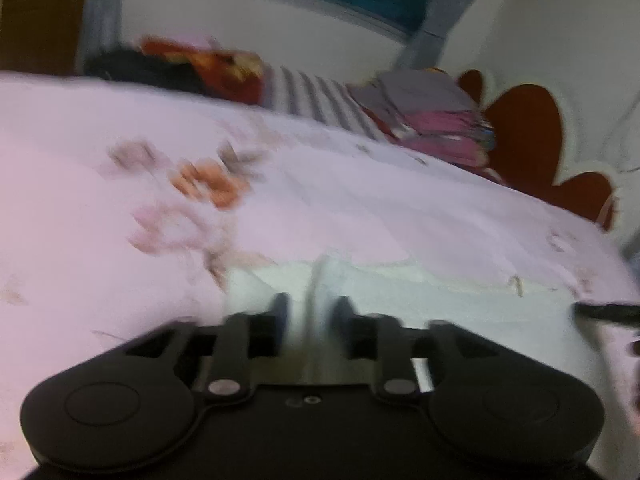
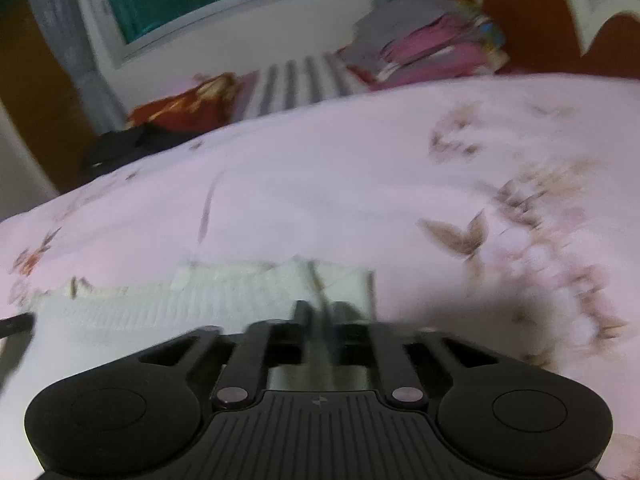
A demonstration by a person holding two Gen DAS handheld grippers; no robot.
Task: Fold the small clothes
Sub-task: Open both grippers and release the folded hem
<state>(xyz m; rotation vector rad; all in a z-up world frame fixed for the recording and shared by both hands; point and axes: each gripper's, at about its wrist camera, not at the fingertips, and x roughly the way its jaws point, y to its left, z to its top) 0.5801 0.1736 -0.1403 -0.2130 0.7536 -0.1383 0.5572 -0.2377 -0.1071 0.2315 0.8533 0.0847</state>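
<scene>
A small white ribbed garment [image 1: 400,292] lies flat on the pink floral bedsheet [image 1: 360,208], just ahead of both grippers. My left gripper [image 1: 312,304] hovers over its left part, jaws apart, with a raised crease of the cloth in the gap. In the right wrist view the same garment [image 2: 160,304] stretches to the left. My right gripper [image 2: 322,310] is over its right end, jaws a little apart, with a blurred cloth edge between them. The pads do not visibly press on it. Both views are blurred.
A stack of folded clothes [image 1: 440,120] [image 2: 432,48] sits at the far side near the brown headboard [image 1: 524,132]. A striped cloth [image 1: 316,96], a red patterned cloth [image 1: 212,68] and a black item [image 1: 140,68] lie along the far edge, under a window.
</scene>
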